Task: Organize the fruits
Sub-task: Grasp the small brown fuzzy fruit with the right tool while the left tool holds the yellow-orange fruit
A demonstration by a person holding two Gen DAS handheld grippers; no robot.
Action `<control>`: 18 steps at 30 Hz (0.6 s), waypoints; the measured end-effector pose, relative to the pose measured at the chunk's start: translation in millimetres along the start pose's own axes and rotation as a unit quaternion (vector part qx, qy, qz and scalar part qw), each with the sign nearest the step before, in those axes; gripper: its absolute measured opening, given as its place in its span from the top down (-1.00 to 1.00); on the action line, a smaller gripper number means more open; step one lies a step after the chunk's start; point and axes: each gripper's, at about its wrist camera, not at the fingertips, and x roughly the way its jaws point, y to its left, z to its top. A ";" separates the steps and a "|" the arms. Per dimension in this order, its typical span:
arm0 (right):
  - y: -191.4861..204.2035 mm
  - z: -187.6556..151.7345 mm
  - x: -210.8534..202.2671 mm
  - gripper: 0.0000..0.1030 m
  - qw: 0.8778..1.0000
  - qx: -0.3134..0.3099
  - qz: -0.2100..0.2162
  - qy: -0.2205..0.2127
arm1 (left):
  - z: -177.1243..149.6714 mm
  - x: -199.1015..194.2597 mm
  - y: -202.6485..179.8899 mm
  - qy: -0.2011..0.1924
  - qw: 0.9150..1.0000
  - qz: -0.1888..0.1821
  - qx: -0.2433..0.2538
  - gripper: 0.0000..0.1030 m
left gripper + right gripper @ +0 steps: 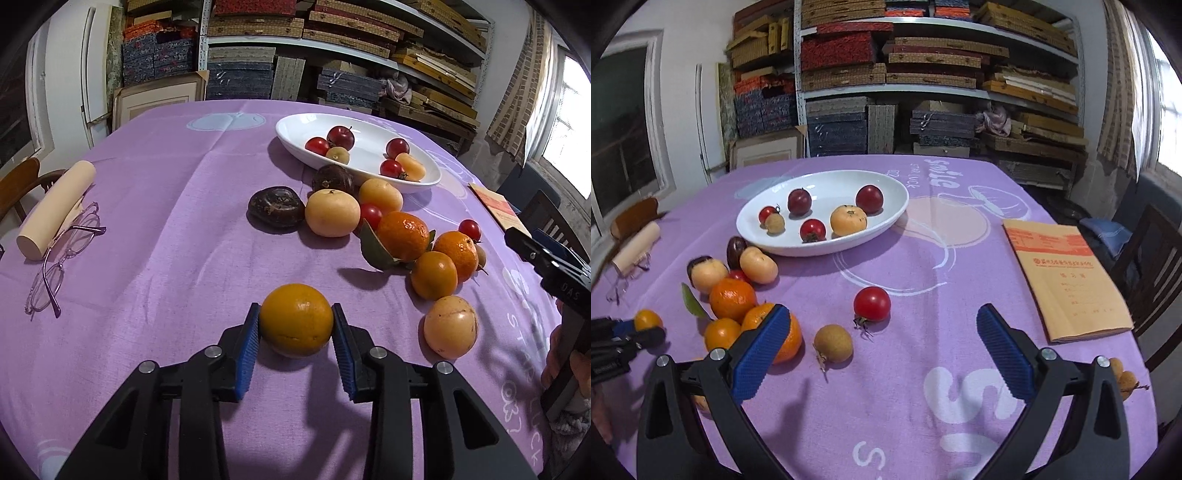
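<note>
The left gripper (295,325) is clamping an orange (295,319) on the counter (166,184); the right gripper's (882,354) jaws are gaping wide, empty. Next, it is probably needing lifting into the white dish (295,127).

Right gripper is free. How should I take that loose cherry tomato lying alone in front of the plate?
Grip the cherry tomato across its round middle, coming down from above and from the near side with the open right gripper. Its stem end lies low toward the camera, so the smooth flanks are free. The cloth around it is bare; the brown longan nearby sits apart, clear of a finger.
</note>
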 end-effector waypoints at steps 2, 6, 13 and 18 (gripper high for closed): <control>4.2 -1.6 3.3 -0.64 1.000 -0.011 -0.002 0.013 | 0.1 0.3 -0.4 0.000 1.000 -0.002 0.001 0.26; -4.2 -3.3 16.5 -0.22 0.998 0.010 0.021 0.055 | -0.1 0.0 -1.3 0.000 1.000 -0.005 0.005 0.26; 5.9 -6.9 29.6 -0.14 0.994 -0.006 0.063 0.092 | 0.2 1.4 -2.7 0.001 1.000 -0.008 0.007 0.26; 12.3 -7.0 38.4 0.00 0.991 -0.013 0.075 0.109 | -0.1 1.5 -3.4 0.003 1.000 -0.010 0.008 0.26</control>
